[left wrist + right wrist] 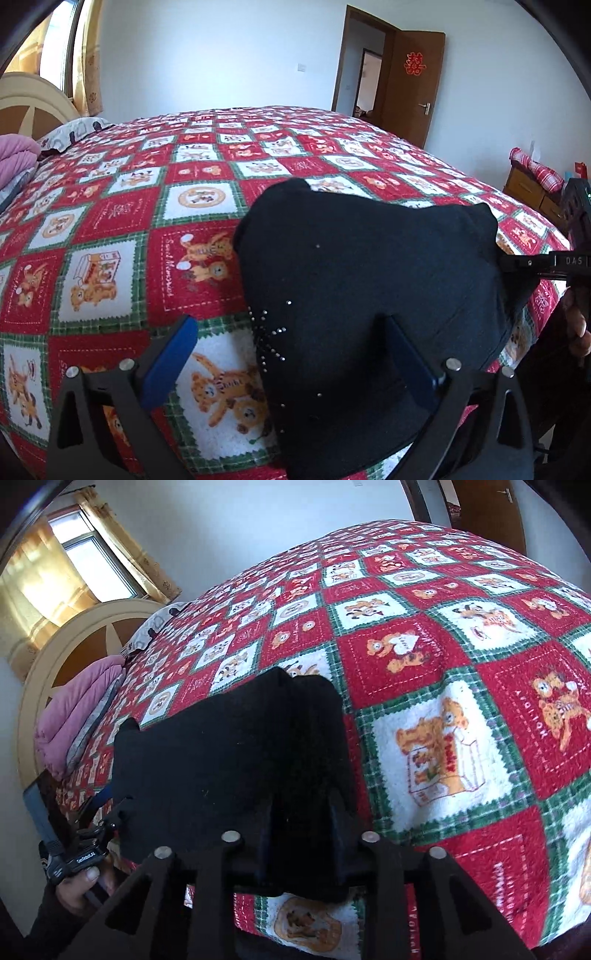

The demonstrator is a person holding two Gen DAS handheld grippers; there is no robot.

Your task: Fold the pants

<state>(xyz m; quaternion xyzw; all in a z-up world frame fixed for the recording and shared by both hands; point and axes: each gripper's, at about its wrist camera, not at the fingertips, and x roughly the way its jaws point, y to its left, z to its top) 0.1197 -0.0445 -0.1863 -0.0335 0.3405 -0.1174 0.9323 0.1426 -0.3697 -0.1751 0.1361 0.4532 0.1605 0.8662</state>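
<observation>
The black pants (369, 280) lie folded in a compact bundle near the front edge of the bed; small rhinestones dot their left side. My left gripper (291, 332) is open, its left blue finger (170, 358) over the blanket and its right finger (410, 362) over the pants. My right gripper (301, 812) is closed on the pants' near right edge (229, 760). It also shows in the left wrist view (517, 264), pinching the cloth from the right. The left gripper shows at the left of the right wrist view (110, 805).
The bed carries a red, white and green bear-patterned blanket (192, 206). Pink folded bedding (74, 720) and a pillow (74, 129) lie by the headboard (74, 646). A wooden door (410, 85) stands open behind. A cabinet (532, 192) stands to the right.
</observation>
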